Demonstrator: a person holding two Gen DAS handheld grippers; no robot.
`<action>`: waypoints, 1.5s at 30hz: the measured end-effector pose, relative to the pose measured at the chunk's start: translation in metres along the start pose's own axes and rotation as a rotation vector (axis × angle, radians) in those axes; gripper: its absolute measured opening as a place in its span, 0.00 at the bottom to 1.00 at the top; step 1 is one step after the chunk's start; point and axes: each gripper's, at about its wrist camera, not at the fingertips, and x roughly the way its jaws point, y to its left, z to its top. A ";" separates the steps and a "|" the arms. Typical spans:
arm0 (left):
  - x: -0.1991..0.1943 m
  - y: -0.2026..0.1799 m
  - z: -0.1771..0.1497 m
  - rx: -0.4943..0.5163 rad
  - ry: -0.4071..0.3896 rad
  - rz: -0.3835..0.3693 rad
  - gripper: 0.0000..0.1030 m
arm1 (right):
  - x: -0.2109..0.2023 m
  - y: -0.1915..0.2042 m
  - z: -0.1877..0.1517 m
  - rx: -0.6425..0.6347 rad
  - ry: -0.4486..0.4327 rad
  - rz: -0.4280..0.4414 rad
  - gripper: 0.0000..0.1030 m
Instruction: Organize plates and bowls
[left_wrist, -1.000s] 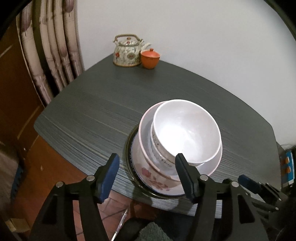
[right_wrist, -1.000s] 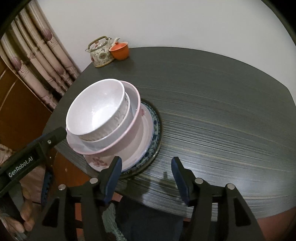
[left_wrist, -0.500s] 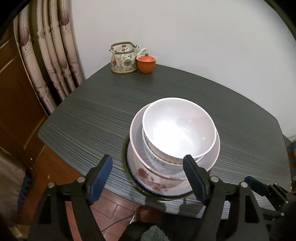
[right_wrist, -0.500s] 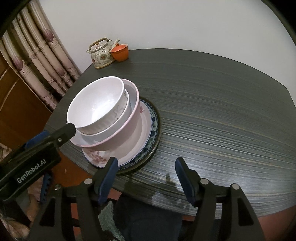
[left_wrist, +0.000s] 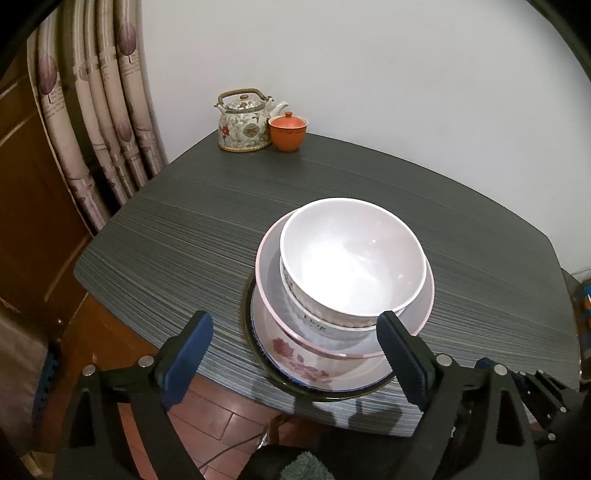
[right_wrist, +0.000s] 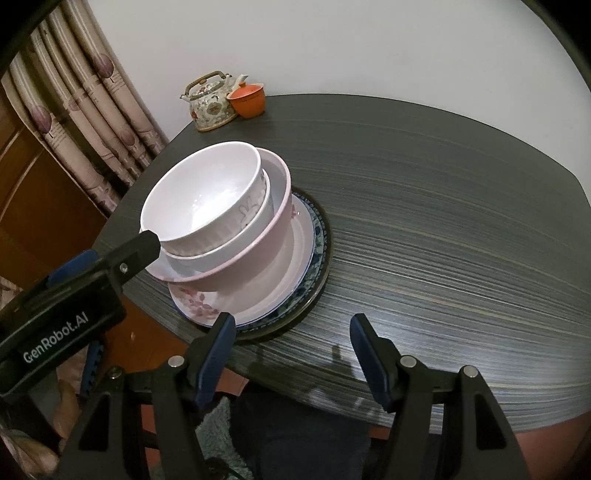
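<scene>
One stack stands near the front edge of the dark table (left_wrist: 184, 236). A white bowl (left_wrist: 351, 258) sits on top, nested in a second white bowl, inside a pink-rimmed bowl (left_wrist: 417, 321). Below lie a floral plate (left_wrist: 295, 354) and a dark-rimmed plate (left_wrist: 258, 350). In the right wrist view the stack shows as white bowl (right_wrist: 203, 199), pink bowl (right_wrist: 255, 258), floral plate (right_wrist: 266, 295). My left gripper (left_wrist: 295, 354) is open and empty in front of the stack. My right gripper (right_wrist: 291, 354) is open and empty, at the table's front edge, right of the stack.
A floral teapot (left_wrist: 243, 122) and an orange lidded cup (left_wrist: 287, 131) stand at the table's far corner by the white wall. Curtains (left_wrist: 96, 122) hang at the left. The left gripper's body (right_wrist: 66, 295) shows at the left of the right wrist view.
Both grippers have drawn back and up from the stack, so it looks smaller and further off. The left gripper's jaws have opened wider. The stack has not moved.
</scene>
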 end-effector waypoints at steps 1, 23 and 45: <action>0.000 0.000 0.000 0.003 0.000 0.000 0.86 | 0.000 0.000 0.000 0.000 -0.001 0.001 0.64; 0.005 -0.005 -0.004 0.028 0.028 -0.009 0.87 | 0.000 0.005 -0.005 -0.012 0.005 0.016 0.64; 0.008 -0.007 -0.006 0.024 0.038 0.001 0.87 | 0.000 0.007 -0.006 -0.008 0.013 0.016 0.64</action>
